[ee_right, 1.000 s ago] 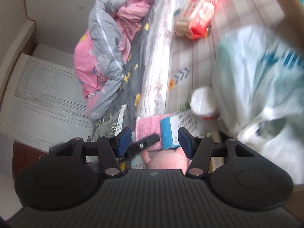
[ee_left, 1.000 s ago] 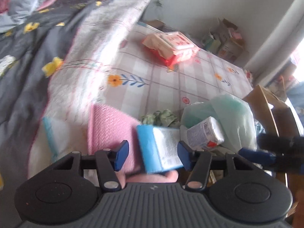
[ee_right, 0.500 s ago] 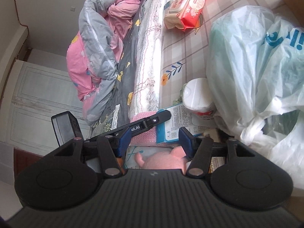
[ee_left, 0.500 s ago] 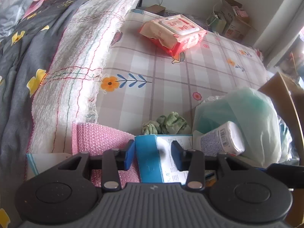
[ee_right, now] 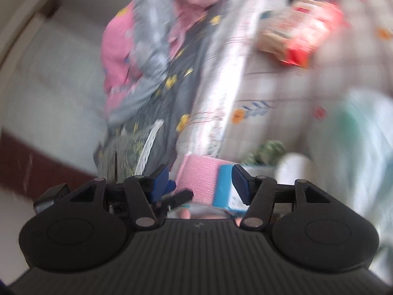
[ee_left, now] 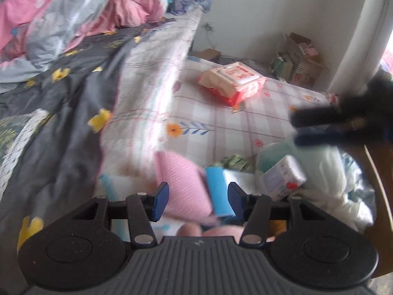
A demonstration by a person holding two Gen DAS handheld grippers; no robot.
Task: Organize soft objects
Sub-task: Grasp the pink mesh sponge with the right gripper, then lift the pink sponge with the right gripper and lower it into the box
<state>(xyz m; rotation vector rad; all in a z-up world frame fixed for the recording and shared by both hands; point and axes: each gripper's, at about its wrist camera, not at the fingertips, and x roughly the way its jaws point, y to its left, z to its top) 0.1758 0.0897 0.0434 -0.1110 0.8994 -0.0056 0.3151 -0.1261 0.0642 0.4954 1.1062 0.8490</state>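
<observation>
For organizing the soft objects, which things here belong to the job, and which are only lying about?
Belong to the job:
pink knitted cloth
green crumpled cloth
pink plush toy

Only lying about:
wet-wipes pack
white bottle
blue-edged box
plastic bag
cardboard boxes

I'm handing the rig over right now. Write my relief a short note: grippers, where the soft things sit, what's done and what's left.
Left gripper: open, nothing gripped; its fingers have just been opening.
Right gripper: open, empty; fingers just opened a little too.
Pink cloth and blue-edged pack lie in front of both grippers on the bed's near edge. Green fabric wad sits beyond them. Wipes pack lies farther up the checked sheet.
Done: nothing visibly sorted.
Left: pick up and arrange the soft items.
</observation>
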